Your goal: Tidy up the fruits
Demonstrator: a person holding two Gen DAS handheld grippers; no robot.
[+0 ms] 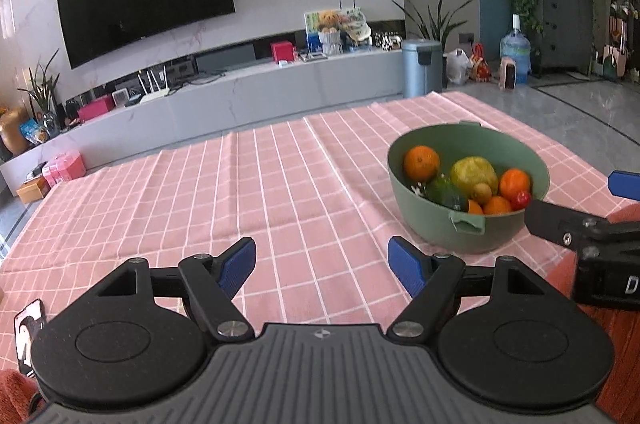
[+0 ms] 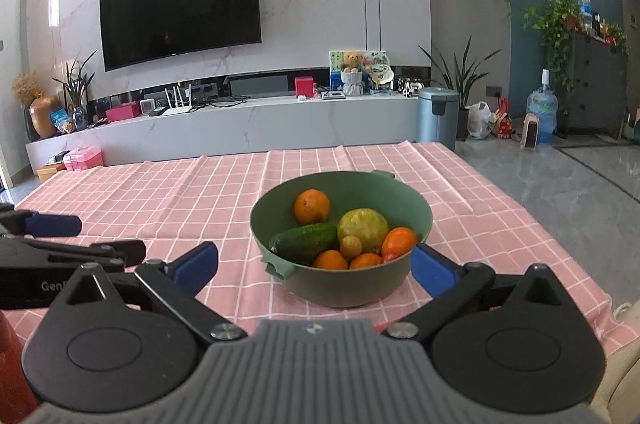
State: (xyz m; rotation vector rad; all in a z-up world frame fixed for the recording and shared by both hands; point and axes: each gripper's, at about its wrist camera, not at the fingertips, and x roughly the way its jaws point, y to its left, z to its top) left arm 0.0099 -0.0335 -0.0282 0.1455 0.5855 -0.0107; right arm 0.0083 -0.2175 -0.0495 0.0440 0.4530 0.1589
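A green bowl (image 1: 432,143) (image 2: 420,216) stands on the pink checked tablecloth (image 1: 240,191) (image 2: 168,195). It holds several oranges (image 1: 421,163) (image 2: 312,206), a yellow-green round fruit (image 1: 474,173) (image 2: 363,226), a cucumber (image 1: 444,191) (image 2: 304,242), a small kiwi-like fruit (image 1: 482,192) (image 2: 351,246) and a small red fruit (image 1: 521,199). My left gripper (image 1: 322,266) is open over bare cloth, left of the bowl. My right gripper (image 2: 314,266) is open just in front of the bowl, nothing between its fingers. Each gripper shows at the edge of the other's view.
The table's far edge faces a TV wall with a low cabinet (image 2: 240,127). A metal bin (image 2: 438,117) and a water bottle (image 2: 542,113) stand on the floor to the right. A phone (image 1: 28,336) lies at the near left of the table.
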